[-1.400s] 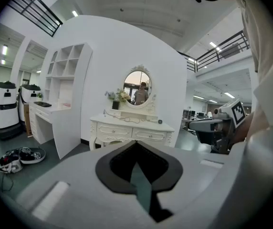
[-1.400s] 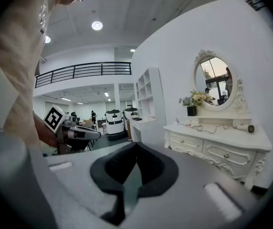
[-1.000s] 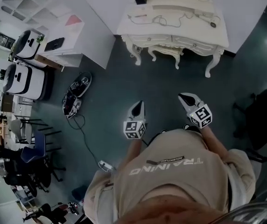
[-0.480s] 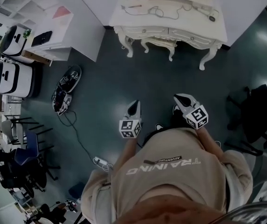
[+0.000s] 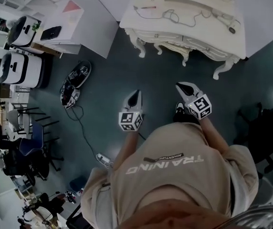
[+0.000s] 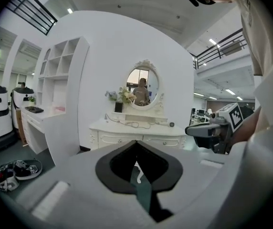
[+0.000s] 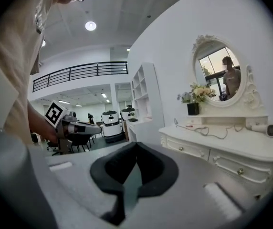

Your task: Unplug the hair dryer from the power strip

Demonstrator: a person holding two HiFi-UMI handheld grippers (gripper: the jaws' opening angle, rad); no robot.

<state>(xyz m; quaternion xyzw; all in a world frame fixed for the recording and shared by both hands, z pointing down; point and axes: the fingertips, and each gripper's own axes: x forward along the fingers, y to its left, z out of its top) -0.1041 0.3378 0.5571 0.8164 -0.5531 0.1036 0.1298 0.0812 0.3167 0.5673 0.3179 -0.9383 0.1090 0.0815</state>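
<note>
A white hair dryer [image 5: 224, 20] lies at the right end of a white dressing table [image 5: 198, 37]. Its thin cord [image 5: 173, 16] loops leftward across the top to a white power strip with a red mark [image 5: 145, 7]. The dryer [image 7: 261, 128] and cord [image 7: 208, 131] also show in the right gripper view, and the dryer [image 6: 164, 123] in the left gripper view. My left gripper [image 5: 134, 96] and right gripper [image 5: 182, 87] are held over the floor, well short of the table. Both are shut with nothing between the jaws [image 6: 136, 145] [image 7: 135, 146].
An oval mirror [image 6: 142, 86] and flowers [image 6: 122, 95] stand at the table's back. On the floor at left lie shoes [image 5: 77, 82] and a cable [image 5: 86, 132]. A white cabinet [image 5: 72, 25], white robots [image 5: 22, 68] and a black office chair [image 5: 270, 123] flank the way.
Both grippers have moved forward towards the dressing table, which now looks nearer and larger. Their jaws stay shut.
</note>
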